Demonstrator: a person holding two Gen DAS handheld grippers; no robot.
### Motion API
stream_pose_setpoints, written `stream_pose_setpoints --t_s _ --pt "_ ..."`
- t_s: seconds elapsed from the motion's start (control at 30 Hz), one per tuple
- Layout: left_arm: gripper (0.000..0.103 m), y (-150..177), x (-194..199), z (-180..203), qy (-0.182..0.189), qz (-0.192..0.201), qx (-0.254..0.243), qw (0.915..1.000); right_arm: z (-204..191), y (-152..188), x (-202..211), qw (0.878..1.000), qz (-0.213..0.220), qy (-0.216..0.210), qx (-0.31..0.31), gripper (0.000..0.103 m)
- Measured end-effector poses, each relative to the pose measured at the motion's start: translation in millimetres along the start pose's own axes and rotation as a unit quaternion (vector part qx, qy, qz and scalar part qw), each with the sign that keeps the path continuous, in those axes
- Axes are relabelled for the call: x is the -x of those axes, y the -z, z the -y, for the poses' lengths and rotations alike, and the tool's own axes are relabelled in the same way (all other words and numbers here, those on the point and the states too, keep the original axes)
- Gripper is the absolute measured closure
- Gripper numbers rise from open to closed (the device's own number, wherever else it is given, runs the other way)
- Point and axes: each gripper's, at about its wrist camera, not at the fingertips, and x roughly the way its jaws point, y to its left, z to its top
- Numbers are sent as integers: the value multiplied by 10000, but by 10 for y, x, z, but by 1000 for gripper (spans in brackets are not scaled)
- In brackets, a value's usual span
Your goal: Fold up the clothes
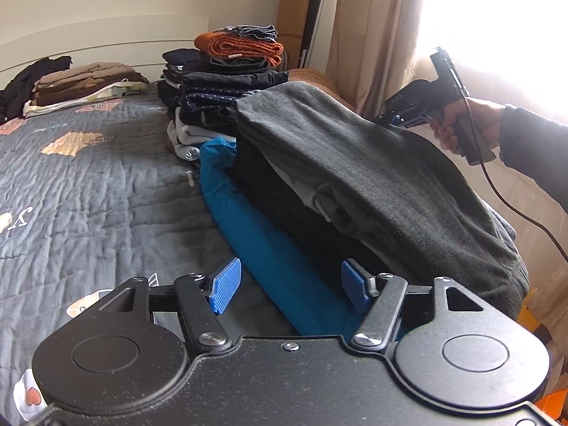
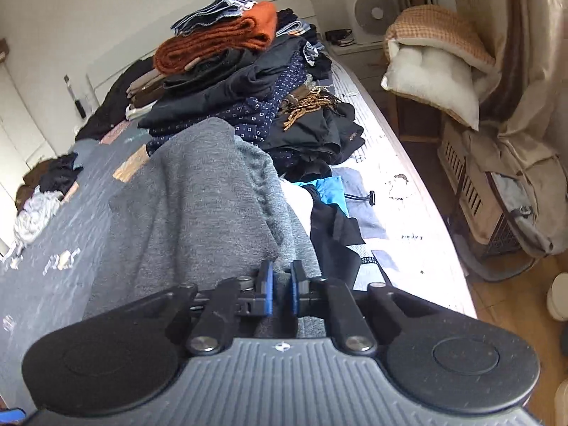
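A grey knit garment lies draped over a low heap of clothes on the bed, above a blue garment and dark pieces. My right gripper is shut on the near edge of the grey knit garment, its blue pads pinching a fold. In the left wrist view that right gripper is held by a hand at the garment's far right side. My left gripper stands open low over the bed, its blue pads apart just before the blue garment, holding nothing.
A tall stack of folded clothes topped by an orange knit stands behind the heap. Brown folded clothes lie near the headboard. The grey quilt spreads to the left. Beside the bed stand a pillow, a fan and bags on the floor.
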Motion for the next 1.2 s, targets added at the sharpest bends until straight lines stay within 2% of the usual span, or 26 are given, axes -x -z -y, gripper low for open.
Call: stream_pose_setpoints --t_s 0.2,0.33,0.43,0.53,0.63,0.73,0.8,0.9,0.97,1.0,1.1,1.2 --pt "41 -39 11 3 -40 109 43 9999 168 -34 125 9980 333 -93 -525 98" --pt "41 -28 43 43 -10 85 -29 10000 351 53 -15 9951 226 -230 -933 98" --pt "40 -31 60 40 -2 99 -32 9999 470 108 -79 9912 211 -351 -1256 83" --pt "40 -38 74 33 3 114 -15 9999 444 50 100 9909 565 -170 -1206 68" --pt "39 -50 80 40 1 117 0 9999 289 -107 322 9900 1014 -231 -955 62" --pt "39 -65 89 51 11 140 -3 9999 -12 -277 404 9892 1179 -634 -601 55" --pt "38 -63 93 49 3 144 -5 9999 -255 -345 324 9886 1005 -1072 -333 51" --pt "37 -60 98 45 -7 151 -7 9999 -560 -388 46 9866 680 -1477 -121 49" --pt "37 -58 101 42 -15 155 -9 9999 -687 -398 -213 9823 395 -1816 -243 49" --pt "37 -58 104 34 -20 153 -6 9999 -696 -402 -344 9793 258 -1978 -353 49" --pt "37 -52 107 -10 -52 135 1 9999 -575 -387 -692 9751 -97 -2045 -855 48" --pt "37 -30 98 -65 -101 107 -5 9999 -333 -364 -891 9693 -97 -2078 -1314 49"
